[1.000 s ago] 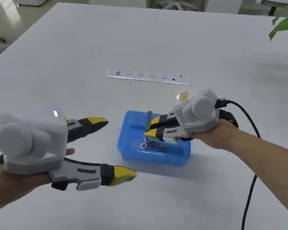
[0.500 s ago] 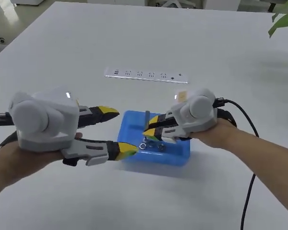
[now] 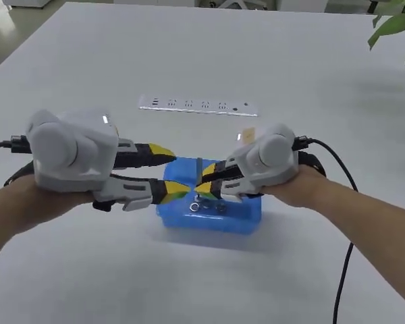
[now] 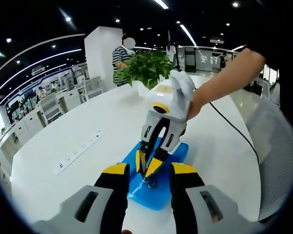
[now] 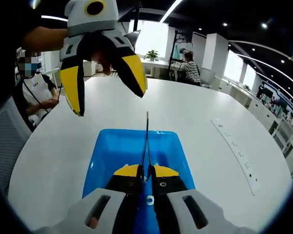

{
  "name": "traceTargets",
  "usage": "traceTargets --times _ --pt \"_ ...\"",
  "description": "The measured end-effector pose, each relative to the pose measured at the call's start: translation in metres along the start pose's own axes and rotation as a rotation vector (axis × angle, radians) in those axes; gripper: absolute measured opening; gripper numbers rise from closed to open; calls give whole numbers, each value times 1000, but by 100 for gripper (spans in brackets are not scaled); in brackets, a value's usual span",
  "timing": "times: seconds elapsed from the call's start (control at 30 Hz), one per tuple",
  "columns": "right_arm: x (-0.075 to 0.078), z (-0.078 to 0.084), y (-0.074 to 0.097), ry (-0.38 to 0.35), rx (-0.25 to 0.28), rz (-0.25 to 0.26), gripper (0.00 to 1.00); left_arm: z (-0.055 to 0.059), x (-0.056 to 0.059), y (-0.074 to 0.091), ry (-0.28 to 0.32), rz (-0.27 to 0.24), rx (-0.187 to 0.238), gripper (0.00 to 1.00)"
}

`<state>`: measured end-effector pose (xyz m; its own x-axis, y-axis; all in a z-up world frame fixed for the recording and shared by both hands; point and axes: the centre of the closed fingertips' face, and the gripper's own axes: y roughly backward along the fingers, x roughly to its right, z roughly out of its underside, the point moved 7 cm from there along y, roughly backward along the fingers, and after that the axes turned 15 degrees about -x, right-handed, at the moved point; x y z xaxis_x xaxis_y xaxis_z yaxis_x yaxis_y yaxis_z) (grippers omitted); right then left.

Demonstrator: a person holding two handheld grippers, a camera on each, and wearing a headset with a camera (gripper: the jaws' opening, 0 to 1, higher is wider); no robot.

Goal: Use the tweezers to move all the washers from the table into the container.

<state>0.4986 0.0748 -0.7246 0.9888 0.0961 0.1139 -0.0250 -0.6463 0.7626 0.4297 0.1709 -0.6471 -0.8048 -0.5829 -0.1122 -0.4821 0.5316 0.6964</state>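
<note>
head-on gripper views, common container (image 3: 204,225)

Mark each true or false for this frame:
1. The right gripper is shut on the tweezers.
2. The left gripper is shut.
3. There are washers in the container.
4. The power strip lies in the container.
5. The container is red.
1. True. The right gripper is clamped on the tweezers, which stick out over the container.
2. False. The left gripper has its jaws spread apart and holds nothing.
3. True. Washers lie on the container's floor.
4. False. The power strip lies on the table, beyond the container.
5. False. The container is blue.
</note>
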Motion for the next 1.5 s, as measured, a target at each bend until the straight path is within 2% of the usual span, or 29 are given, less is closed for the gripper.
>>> traceTargets --times 0.3,0.6,1.0,1.5 --pt "-1 0 0 25 -8 -4 10 -7 -6 -9 -68 34 -18 26" --pt "0 -1 0 50 -16 -9 10 -17 -10 -18 -118 55 -17 18" --pt "-1 -2 -1 90 -22 -24 10 -21 -12 -24 -171 80 -26 6" --pt "-2 -1 0 97 -34 -20 12 -22 -9 -23 -215 91 -35 5"
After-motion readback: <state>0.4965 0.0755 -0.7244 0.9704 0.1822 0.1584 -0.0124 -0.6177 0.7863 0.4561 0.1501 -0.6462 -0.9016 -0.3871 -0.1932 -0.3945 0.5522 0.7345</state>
